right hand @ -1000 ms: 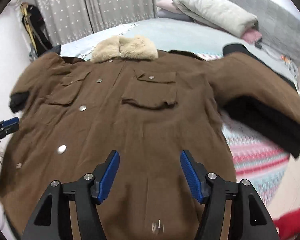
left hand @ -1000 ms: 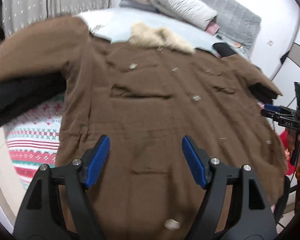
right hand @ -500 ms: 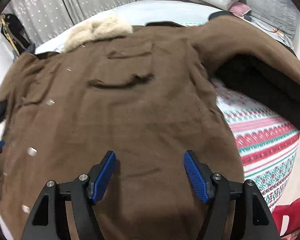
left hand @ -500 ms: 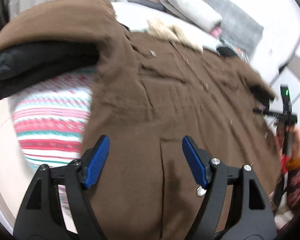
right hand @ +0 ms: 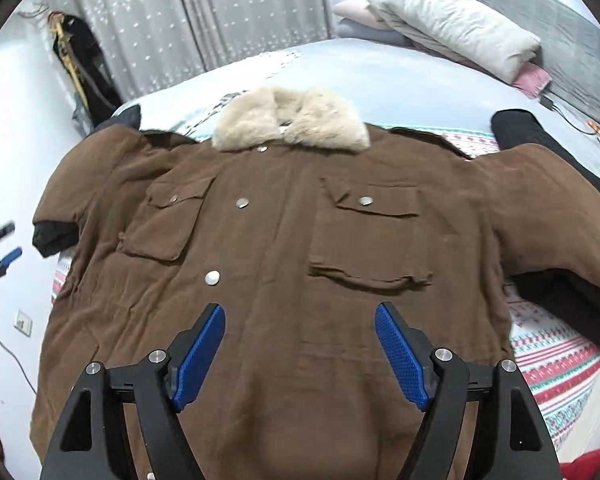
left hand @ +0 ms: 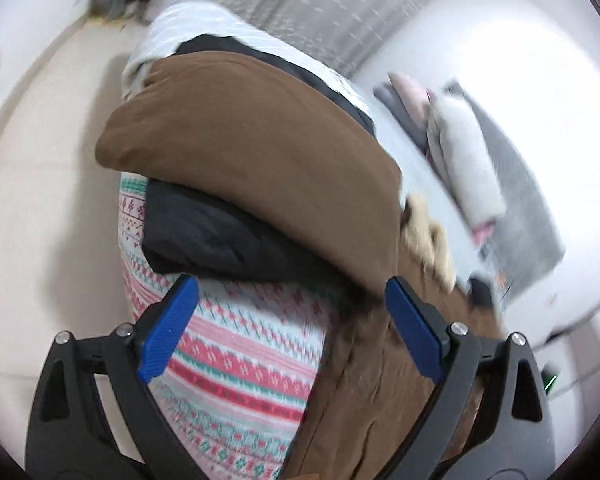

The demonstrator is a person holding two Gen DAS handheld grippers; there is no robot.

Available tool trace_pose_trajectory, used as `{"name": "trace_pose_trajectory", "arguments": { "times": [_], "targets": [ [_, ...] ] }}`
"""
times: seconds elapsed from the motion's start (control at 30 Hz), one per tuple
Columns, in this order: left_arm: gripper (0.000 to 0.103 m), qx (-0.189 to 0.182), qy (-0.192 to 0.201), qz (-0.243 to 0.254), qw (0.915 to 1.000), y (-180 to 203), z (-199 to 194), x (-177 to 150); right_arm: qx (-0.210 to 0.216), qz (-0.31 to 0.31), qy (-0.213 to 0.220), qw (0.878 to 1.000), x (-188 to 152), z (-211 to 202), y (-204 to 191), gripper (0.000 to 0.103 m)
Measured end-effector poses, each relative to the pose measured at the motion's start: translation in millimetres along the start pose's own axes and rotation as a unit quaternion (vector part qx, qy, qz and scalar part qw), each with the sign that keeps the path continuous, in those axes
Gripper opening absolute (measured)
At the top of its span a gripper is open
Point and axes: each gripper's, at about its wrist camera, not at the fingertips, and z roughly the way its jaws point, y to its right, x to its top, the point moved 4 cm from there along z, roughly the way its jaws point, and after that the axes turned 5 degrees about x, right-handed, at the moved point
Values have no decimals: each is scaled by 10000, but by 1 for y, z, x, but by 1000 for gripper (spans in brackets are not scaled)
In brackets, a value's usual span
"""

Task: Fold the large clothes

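A big brown coat [right hand: 300,240] with a pale fur collar [right hand: 292,120] lies front up on the bed. My right gripper [right hand: 298,312] hovers over its lower front, jaws opening, with nothing between them. Off the coat's left sleeve [right hand: 88,184], my left gripper [right hand: 2,256] shows blurred at the view's edge. In the left wrist view my left gripper [left hand: 290,284] is open and still opening over the patterned bedspread [left hand: 240,360]. It sits just short of that brown sleeve [left hand: 252,152] and its black underside [left hand: 220,236], touching neither.
Folded pillows and quilts [right hand: 452,24] are stacked at the bed's head. The right sleeve [right hand: 552,208] rests over black fabric [right hand: 572,296] near the bed's right edge. Grey curtains [right hand: 220,20] hang behind. Bare pale floor [left hand: 40,200] lies left of the bed.
The left wrist view swung left and rolled, from the coat's body to its sleeve and the bed's edge. The right view shifted over the coat's front. Both pairs of jaws stand wider.
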Motion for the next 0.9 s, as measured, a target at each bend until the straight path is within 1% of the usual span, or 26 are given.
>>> {"name": "trace_pose_trajectory", "arguments": {
  "times": [0.1, 0.23, 0.3, 0.4, 0.47, 0.5, 0.53, 0.57, 0.6, 0.63, 0.67, 0.7, 0.73, 0.8, 0.83, 0.9],
  "targets": [
    [94, -99, 102, -523, 9985, -23, 17, 19, 57, -72, -78, 9999, -4, 10, -5, 78],
    [94, -221, 209, -1224, 9920, -56, 44, 40, 62, -116, -159, 9998, -7, 19, -4, 78],
    [94, -268, 244, -1541, 9874, -72, 56, 48, 43, -95, -201, 9997, -8, 24, -3, 78],
    [94, -485, 393, -2036, 9771, -93, 71, 58, 2, -62, -275, 9996, -9, 30, 0, 78],
    [88, -653, 483, -2354, 9685, -106, 79, 64, -1, -38, -326, 9995, -10, 34, 2, 78],
    [84, -682, 533, -2504, 9643, -113, 82, 67, 8, -29, -347, 9994, -11, 36, 3, 78],
    [72, -702, 630, -2629, 9602, -119, 82, 71, 12, -20, -369, 9993, -11, 37, 4, 78],
    [66, -677, 749, -2700, 9575, -123, 80, 75, -3, -17, -397, 9992, -12, 39, 5, 78],
    [54, -557, 803, -2702, 9578, -123, 79, 78, -21, -15, -412, 9991, -13, 41, 5, 78],
    [35, -366, 903, -2600, 9607, -120, 73, 82, -39, -7, -429, 9991, -13, 42, 7, 78],
    [26, -174, 1016, -2467, 9636, -116, 67, 87, -41, 1, -437, 9990, -14, 43, 7, 78],
    [13, 67, 1186, -2268, 9667, -107, 56, 93, -36, 24, -442, 9990, -14, 43, 8, 78],
    [10, 158, 1319, -2126, 9681, -102, 50, 99, -31, 37, -441, 9990, -14, 43, 9, 78],
    [9, 308, 1675, -1738, 9699, -82, 31, 108, -17, 47, -436, 9990, -14, 43, 9, 78],
    [8, 323, 1863, -1502, 9704, -68, 20, 112, -15, 55, -431, 9991, -14, 43, 8, 78],
    [8, 270, 2096, -1143, 9707, -42, 3, 118, 22, 111, -419, 9991, -13, 40, 7, 78]
  ]
}}
